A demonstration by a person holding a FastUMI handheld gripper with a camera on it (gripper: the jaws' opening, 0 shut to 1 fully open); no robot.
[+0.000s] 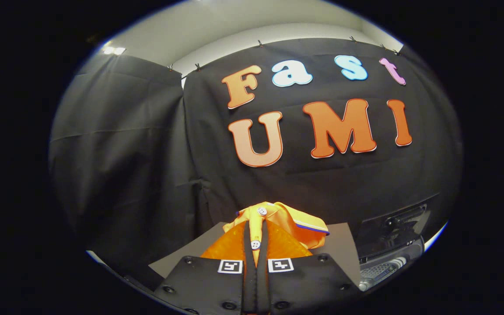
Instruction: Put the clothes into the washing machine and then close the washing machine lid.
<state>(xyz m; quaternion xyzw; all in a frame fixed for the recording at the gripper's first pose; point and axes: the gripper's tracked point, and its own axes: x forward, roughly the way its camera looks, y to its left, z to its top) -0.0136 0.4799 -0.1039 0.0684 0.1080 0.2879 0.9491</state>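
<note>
claw (pixel 255 238) clamped on orange shirt (pixel 278 218), washer (pixel 387 245) beside.

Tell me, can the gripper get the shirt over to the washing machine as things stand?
Probably yes: the gripper is shut on the orange shirt, held up, and the washing machine sits just beside it with nothing between.

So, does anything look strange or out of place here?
Nothing stands out. The gripper is shut on the orange shirt, which hangs bunched between the fingers. The washing machine sits beside it with its lid up.
</note>
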